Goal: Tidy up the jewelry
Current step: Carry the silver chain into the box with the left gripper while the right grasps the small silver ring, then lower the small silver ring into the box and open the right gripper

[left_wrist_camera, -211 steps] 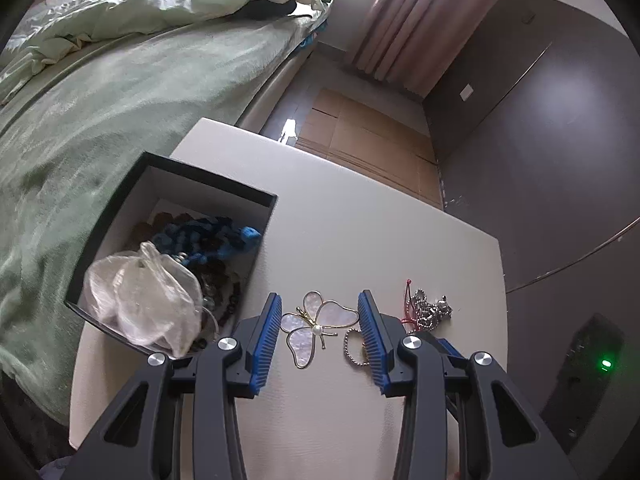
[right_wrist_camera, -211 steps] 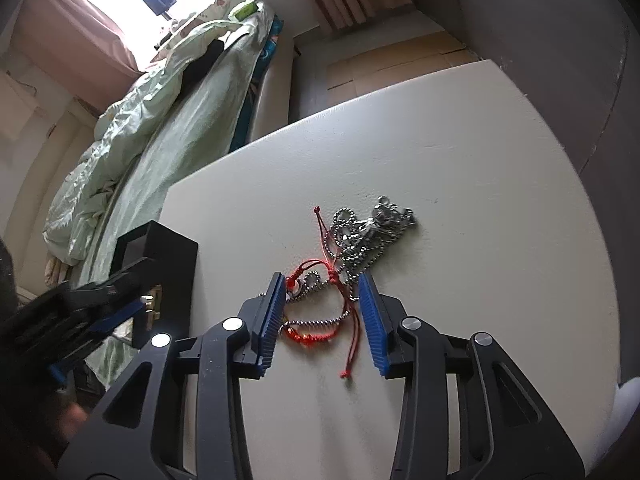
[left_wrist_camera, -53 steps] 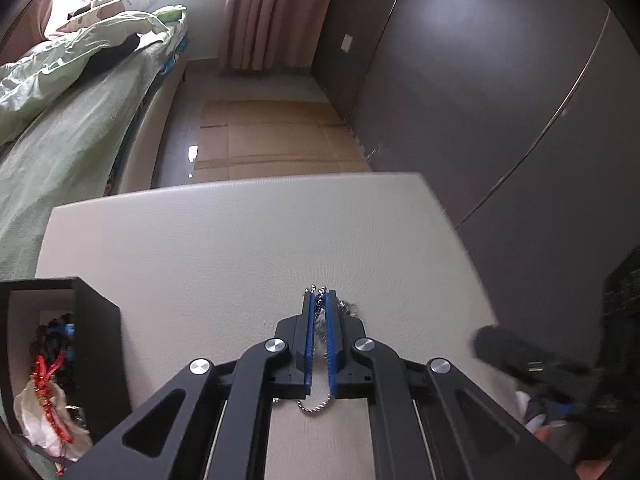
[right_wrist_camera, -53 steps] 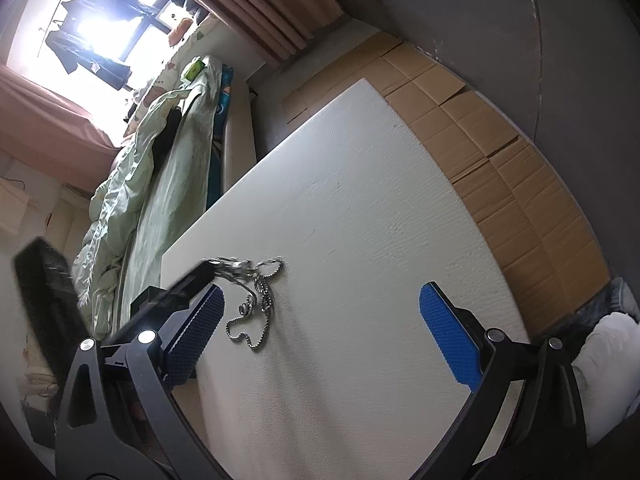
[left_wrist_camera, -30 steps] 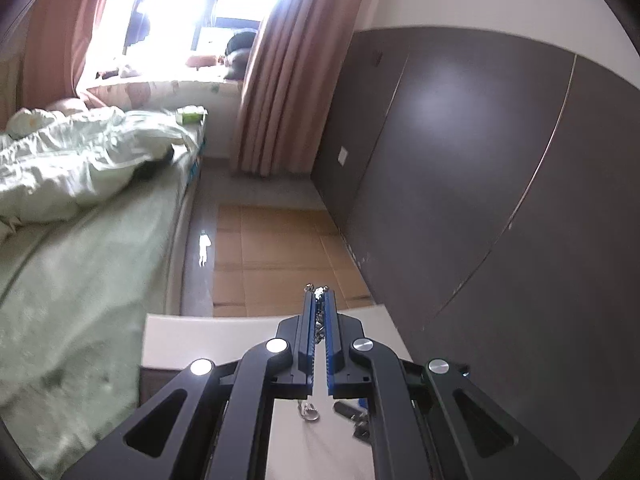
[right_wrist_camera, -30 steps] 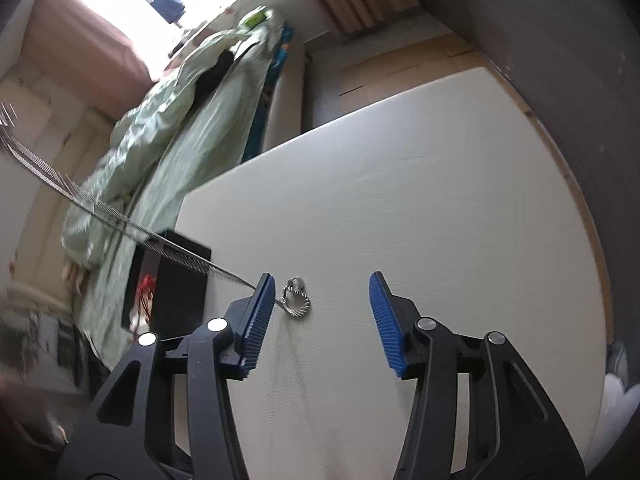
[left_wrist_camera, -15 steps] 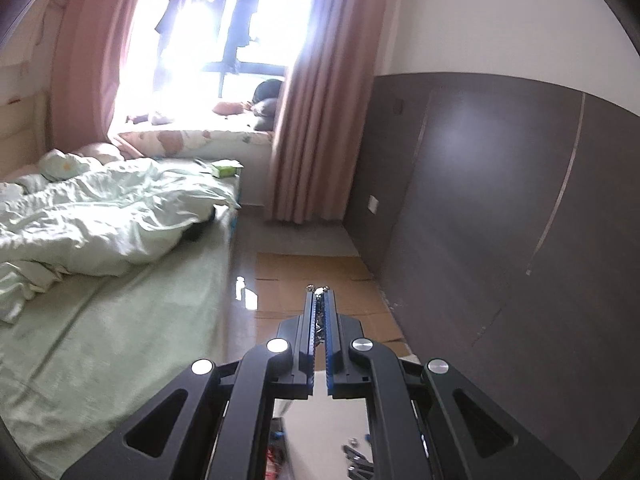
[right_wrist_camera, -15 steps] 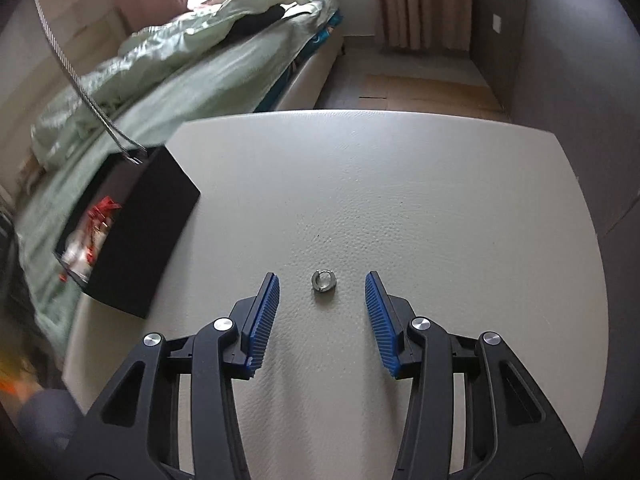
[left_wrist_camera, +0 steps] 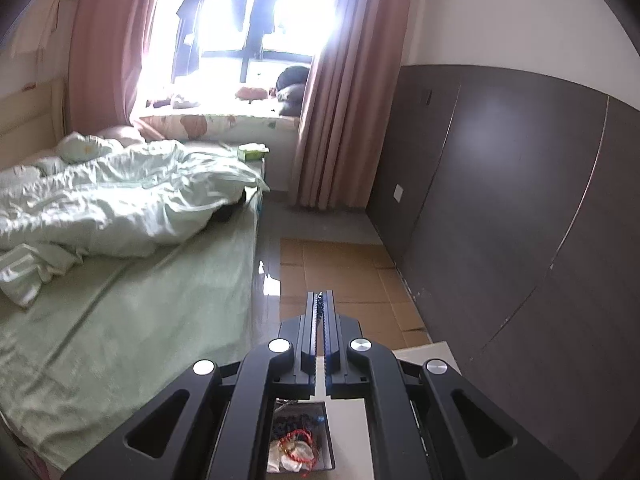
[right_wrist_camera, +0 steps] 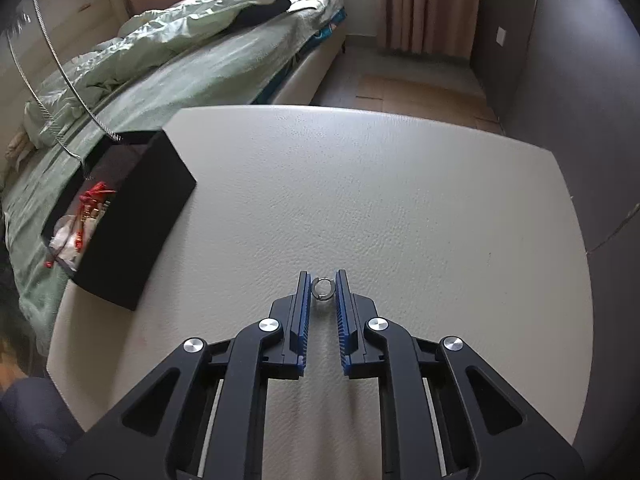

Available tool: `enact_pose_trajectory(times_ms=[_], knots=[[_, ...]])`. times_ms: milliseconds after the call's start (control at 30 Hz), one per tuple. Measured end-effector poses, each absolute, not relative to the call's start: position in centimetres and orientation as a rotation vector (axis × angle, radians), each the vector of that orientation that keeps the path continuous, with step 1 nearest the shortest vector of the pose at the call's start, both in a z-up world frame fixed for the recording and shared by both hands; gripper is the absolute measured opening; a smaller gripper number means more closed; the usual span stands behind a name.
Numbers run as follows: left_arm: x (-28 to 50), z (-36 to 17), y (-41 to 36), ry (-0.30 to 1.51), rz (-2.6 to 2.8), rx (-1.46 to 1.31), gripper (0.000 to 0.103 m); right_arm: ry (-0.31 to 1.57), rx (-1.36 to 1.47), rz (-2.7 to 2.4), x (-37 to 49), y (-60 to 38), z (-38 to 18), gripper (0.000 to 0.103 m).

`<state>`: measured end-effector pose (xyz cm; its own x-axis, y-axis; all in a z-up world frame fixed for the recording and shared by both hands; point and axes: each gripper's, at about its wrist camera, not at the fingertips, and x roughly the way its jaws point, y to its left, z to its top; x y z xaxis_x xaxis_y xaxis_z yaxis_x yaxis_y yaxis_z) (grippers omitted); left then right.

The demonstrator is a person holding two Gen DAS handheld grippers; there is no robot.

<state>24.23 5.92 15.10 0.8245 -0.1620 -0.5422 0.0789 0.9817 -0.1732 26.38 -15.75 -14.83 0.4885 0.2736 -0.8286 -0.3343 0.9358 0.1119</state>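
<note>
Closing right gripper [right_wrist_camera: 323, 287] jaws flank silver ring [right_wrist_camera: 323, 287] on table [right_wrist_camera: 400, 184]; left gripper [left_wrist_camera: 320, 308] clenched on chain [right_wrist_camera: 60, 64], black box [right_wrist_camera: 132, 220] at ten o'clock

Black box [right_wrist_camera: 132, 216], silver ring [right_wrist_camera: 323, 288]

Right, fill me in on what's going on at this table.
A person with a gripper in each hand is putting jewelry into a black box on the white table. The left gripper is shut on a silver chain, which hangs down into the box. The right gripper points down at the table, its jaws closing around a small silver ring that lies between them. Red bracelets already lie in the box.
</note>
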Motion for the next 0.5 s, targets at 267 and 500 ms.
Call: enact_pose_trajectory(times_ms=[267, 500], knots=[[24.1, 10.5, 6.8, 0.664, -0.129, -0.185, 0.0, 0.907, 0.001, 0.4, 25.0, -15.7, -11.0, 0.013], [24.4, 5.1, 7.1, 0.755, -0.144, -0.238, 0.001, 0.799, 0.121, 0.437, 23.5, -16.3, -7.1, 0.013]])
